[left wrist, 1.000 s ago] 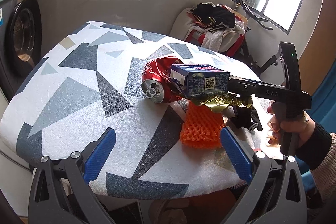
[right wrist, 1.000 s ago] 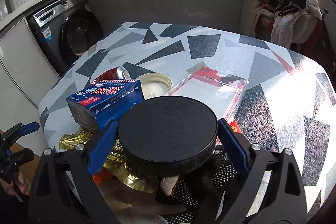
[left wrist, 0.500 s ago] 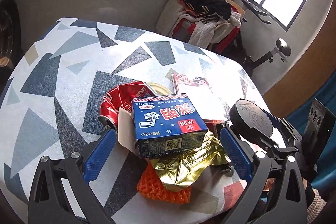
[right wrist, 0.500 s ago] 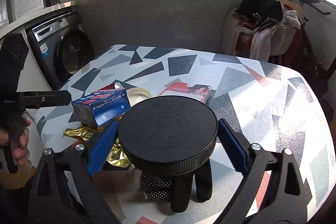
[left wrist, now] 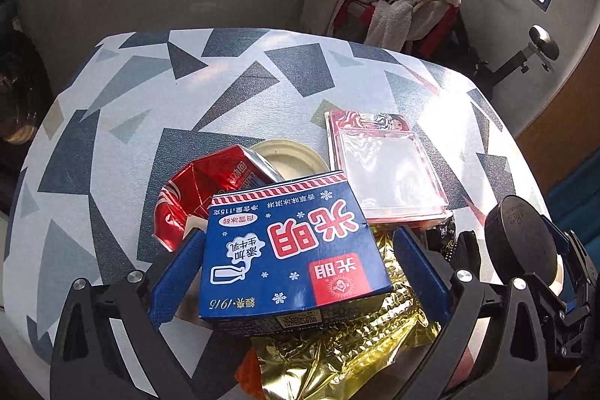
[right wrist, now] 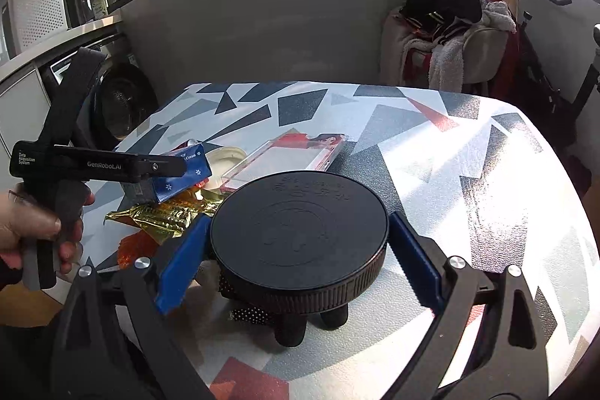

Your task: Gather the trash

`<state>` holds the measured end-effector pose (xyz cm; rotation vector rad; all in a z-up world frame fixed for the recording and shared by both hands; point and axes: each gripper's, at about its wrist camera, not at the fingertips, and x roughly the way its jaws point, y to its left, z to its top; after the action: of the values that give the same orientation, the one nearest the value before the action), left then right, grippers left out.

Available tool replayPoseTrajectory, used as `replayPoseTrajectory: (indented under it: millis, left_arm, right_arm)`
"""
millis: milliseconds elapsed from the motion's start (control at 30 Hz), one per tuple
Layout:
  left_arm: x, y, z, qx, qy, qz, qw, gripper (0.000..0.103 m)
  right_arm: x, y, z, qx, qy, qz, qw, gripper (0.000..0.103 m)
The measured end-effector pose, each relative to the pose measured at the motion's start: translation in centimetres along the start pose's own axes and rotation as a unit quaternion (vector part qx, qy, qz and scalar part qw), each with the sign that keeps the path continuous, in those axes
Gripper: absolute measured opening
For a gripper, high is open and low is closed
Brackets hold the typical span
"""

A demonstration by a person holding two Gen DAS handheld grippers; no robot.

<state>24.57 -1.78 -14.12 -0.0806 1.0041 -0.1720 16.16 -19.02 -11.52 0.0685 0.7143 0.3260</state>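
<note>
Trash heaps on the worktop (left wrist: 112, 122): the blue carton (left wrist: 292, 250) sits right between the left hand-held gripper (left wrist: 296, 268) pads, jaws closing but not yet pressing. Crushed red can (left wrist: 202, 190) just behind, gold foil (left wrist: 337, 355) underneath. Right hand-held gripper (right wrist: 296, 261) clamps the black lid (right wrist: 298, 231).

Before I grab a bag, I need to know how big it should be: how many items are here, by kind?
blue carton: 1
red can: 1
lids: 2 (cream lid, black lid)
gold foil wrapper: 1
orange foam net: 1
clear plastic case: 1
black glove: 1
Total: 8
</note>
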Motion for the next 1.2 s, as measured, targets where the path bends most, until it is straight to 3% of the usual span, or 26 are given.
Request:
replayPoseTrajectory:
  millis: [33,267,633,967,1200]
  left_arm:
    - [0.0,0.0,-0.1,0.004,-0.001,-0.001,1.0000,0.082]
    - [-2.0,0.1,-0.7,0.013,-0.020,-0.023,0.9994,0.081]
    - [-8.4,-1.2,-2.8,0.056,-0.061,-0.042,0.9956,0.080]
    - [-13.9,-3.6,-10.2,0.116,-0.105,-0.035,0.9870,0.080]
    - [-15.5,-4.8,-16.1,0.145,-0.111,-0.039,0.9825,0.080]
  right_arm:
    - [-0.1,0.0,-0.2,0.001,0.000,0.000,1.000,0.092]
    - [-1.3,0.1,-0.6,0.007,-0.005,0.003,1.000,0.092]
    - [-4.5,2.0,-0.9,0.002,-0.015,0.006,1.000,0.092]
    - [-8.5,3.0,-3.4,0.005,-0.017,0.003,1.000,0.092]
    - [-10.5,4.4,-5.6,-0.002,-0.015,0.005,1.000,0.092]
